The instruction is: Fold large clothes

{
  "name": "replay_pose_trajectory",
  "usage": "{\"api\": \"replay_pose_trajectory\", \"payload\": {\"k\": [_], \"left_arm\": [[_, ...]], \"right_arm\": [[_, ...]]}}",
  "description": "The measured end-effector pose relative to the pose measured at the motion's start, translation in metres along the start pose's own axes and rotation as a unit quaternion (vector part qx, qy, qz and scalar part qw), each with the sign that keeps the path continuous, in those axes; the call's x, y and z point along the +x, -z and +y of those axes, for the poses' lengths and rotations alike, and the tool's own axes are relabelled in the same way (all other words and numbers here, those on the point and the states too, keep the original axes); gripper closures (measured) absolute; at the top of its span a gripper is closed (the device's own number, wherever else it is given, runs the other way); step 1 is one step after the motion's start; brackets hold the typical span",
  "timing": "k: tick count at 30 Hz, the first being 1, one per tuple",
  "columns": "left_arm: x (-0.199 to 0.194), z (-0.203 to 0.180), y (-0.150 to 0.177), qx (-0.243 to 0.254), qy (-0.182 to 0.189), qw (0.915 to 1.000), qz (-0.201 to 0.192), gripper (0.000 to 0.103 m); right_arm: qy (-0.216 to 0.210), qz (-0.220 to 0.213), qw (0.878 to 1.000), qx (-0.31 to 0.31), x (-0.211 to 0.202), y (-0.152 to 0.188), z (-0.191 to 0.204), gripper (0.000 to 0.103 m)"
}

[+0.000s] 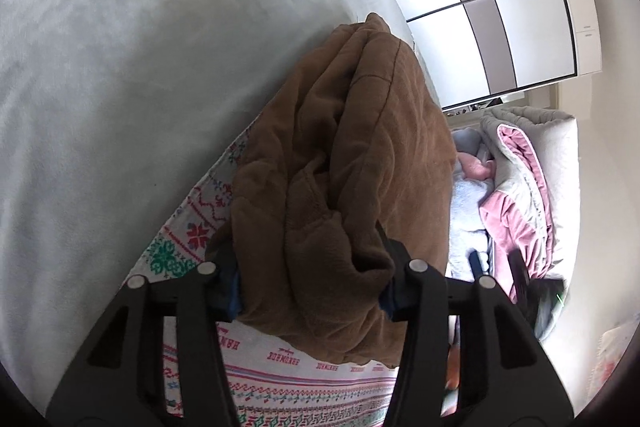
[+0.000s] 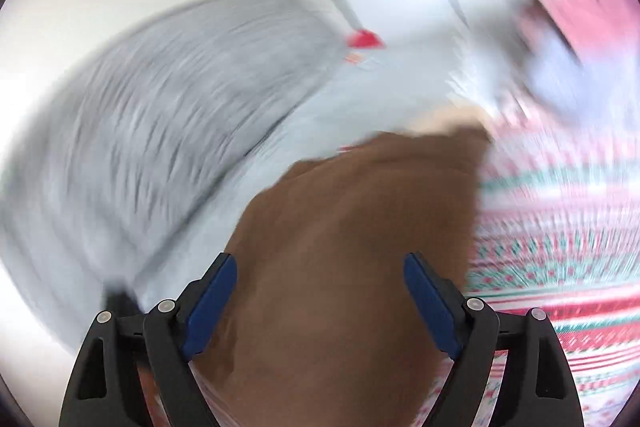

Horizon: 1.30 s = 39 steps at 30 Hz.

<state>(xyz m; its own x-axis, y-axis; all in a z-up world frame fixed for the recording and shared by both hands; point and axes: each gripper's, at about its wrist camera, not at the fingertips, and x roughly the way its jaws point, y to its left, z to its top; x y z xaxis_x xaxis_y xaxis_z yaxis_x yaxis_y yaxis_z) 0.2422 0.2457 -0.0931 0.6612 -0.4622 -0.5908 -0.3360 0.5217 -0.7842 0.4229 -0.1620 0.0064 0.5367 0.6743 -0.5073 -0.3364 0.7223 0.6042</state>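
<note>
A thick brown fleece garment [image 1: 340,187] is bunched into a folded bundle over a patterned red, green and white cloth [image 1: 300,383]. My left gripper [image 1: 310,287] has its jaws set wide around the near end of the bundle, pressing on both sides of it. In the blurred right wrist view the same brown garment [image 2: 352,247] fills the space between my right gripper's [image 2: 320,291] blue pads [image 2: 208,307], which stand wide apart; I cannot tell whether they touch it.
A pale grey bed surface [image 1: 120,87] spreads to the left. A white and grey wardrobe [image 1: 500,7] stands behind. A pile of pink and grey bedding [image 1: 520,187] lies at the right. A grey quilt [image 2: 140,127] and a red object [image 2: 362,39] show in the right wrist view.
</note>
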Motion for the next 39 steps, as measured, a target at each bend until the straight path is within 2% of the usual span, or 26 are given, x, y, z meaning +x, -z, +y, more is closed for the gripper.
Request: {"api": "replay_pose_trajectory", "payload": {"k": [3,6,11,14,15,17,21,23,27,31,34,39], "left_arm": [[0.004,0.000,-0.002,0.001,-0.003,1.0000,0.007,0.045],[0.010,0.001,-0.002,0.001,-0.008,0.9999,0.012,0.041],[0.012,0.000,-0.003,0.000,-0.012,0.9999,0.011,0.040],[0.012,-0.001,-0.004,-0.002,-0.019,0.9998,0.006,0.046],[0.012,-0.002,-0.004,-0.001,-0.022,0.9998,0.003,0.049],[0.011,-0.006,-0.003,0.006,-0.029,0.9996,-0.005,0.053],[0.006,-0.014,-0.002,0.016,-0.035,0.9990,-0.022,0.062],[0.000,-0.019,-0.002,0.023,-0.038,0.9984,-0.034,0.064],[-0.017,-0.036,-0.007,0.056,-0.024,0.9964,-0.059,0.066],[-0.039,-0.044,-0.020,0.070,-0.010,0.9937,-0.087,0.067],[-0.059,-0.046,-0.028,0.079,-0.004,0.9909,-0.109,0.067],[-0.118,-0.041,-0.049,0.087,0.001,0.9813,-0.172,0.067]], "right_arm": [[0.000,0.017,0.991,0.130,0.021,-0.027,-0.075,0.016],[-0.009,0.033,0.981,0.190,0.049,-0.049,-0.115,0.016],[-0.008,0.069,0.978,0.195,0.106,-0.061,-0.135,0.017],[-0.031,0.068,0.978,0.194,0.126,-0.057,-0.136,0.017],[-0.029,0.069,0.980,0.187,0.132,-0.055,-0.135,0.022],[-0.029,0.069,0.982,0.172,0.136,-0.053,-0.128,0.033],[0.017,0.074,0.989,0.125,0.126,-0.056,-0.106,0.056],[0.031,0.067,0.992,0.104,0.121,-0.063,-0.089,0.061],[0.042,0.048,0.996,0.067,0.108,-0.068,-0.056,0.064],[0.041,0.034,0.998,0.022,0.095,-0.075,-0.015,0.067],[0.025,0.017,0.999,-0.018,0.089,-0.084,0.026,0.068],[-0.018,-0.001,0.997,-0.073,0.094,-0.084,0.106,0.068]]}}
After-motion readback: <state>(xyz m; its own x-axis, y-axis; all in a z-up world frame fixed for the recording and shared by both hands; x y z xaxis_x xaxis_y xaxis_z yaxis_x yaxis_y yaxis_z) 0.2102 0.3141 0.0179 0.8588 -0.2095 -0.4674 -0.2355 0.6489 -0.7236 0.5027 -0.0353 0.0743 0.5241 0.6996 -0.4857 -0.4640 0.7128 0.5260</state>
